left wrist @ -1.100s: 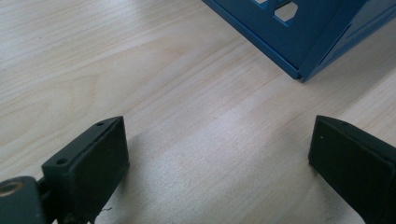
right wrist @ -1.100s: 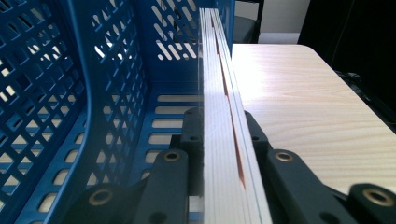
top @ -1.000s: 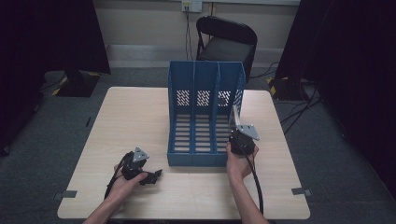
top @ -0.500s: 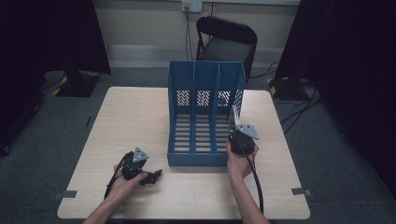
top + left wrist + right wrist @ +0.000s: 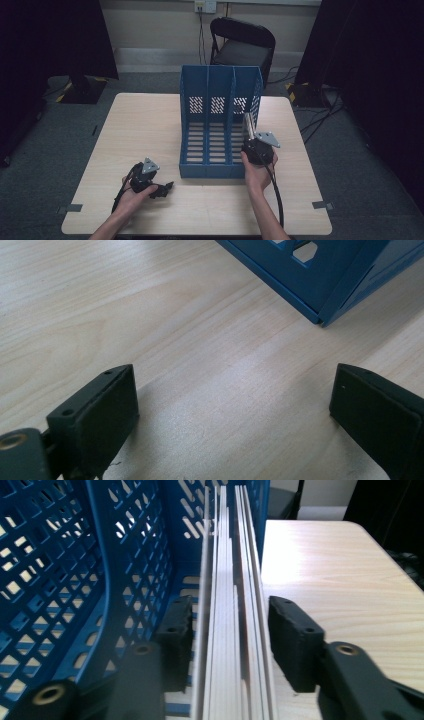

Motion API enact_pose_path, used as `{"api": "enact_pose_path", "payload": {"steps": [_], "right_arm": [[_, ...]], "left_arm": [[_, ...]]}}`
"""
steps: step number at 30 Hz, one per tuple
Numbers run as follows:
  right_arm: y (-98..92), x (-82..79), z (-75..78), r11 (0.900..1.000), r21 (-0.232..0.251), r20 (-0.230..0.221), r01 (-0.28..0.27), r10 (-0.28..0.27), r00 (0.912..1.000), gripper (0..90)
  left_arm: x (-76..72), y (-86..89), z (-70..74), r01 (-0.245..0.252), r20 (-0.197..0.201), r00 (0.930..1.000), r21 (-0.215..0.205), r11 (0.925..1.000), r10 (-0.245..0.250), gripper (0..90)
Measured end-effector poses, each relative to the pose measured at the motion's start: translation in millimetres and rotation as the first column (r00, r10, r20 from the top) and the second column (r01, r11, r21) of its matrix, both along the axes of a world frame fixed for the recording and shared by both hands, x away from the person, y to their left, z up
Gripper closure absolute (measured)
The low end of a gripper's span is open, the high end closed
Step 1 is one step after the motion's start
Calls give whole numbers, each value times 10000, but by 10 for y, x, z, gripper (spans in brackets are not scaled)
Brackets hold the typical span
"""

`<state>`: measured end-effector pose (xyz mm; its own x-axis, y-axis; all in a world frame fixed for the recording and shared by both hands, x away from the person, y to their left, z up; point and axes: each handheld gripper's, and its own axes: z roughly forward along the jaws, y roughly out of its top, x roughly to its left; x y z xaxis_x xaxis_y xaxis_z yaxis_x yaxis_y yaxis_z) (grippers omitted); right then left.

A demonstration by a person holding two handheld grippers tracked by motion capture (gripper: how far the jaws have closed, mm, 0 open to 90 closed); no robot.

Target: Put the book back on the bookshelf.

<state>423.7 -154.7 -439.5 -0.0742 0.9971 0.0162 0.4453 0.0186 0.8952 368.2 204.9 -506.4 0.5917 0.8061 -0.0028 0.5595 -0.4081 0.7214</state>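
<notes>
Table (image 5: 150, 125) bears a blue rack (image 5: 220, 90) with three slots, upright at centre. A stack of white sheets (image 5: 230, 630) stands on edge at the rack's right side. Right gripper (image 5: 230, 630) straddles the sheets, its jaws just opened, pads off the stack. Left gripper (image 5: 235, 405) rests near the rack's front corner, agape, empty.

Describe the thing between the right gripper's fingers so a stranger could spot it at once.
Find the blue file rack standing mid-table. At its right-hand side stands a thin stack of pale sheets on edge, between the just-opened fingers of the right gripper. It is the one pale thing amid blue.
</notes>
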Motion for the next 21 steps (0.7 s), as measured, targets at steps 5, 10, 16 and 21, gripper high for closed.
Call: {"api": "enact_pose_path", "payload": {"steps": [5,10,16,21], "right_arm": [[-19,7,1,9998,177,-80,-114,115,9999,456],[-43,1,2,9994,237,-105,-262,264,9996,384],[-62,-17,3,9966,492,-6,-668,669,9978,279],[-87,-24,5,9944,597,-14,-871,874,9962,225]], "left_arm": [[0,0,0,-4,4,10000,-2,10000,4,49],[0,0,0,3,1,10000,1,10000,-3,49],[0,-1,0,-6,4,10000,-9,10000,6,49],[0,-1,0,-11,4,10000,-13,10000,11,49]]}}
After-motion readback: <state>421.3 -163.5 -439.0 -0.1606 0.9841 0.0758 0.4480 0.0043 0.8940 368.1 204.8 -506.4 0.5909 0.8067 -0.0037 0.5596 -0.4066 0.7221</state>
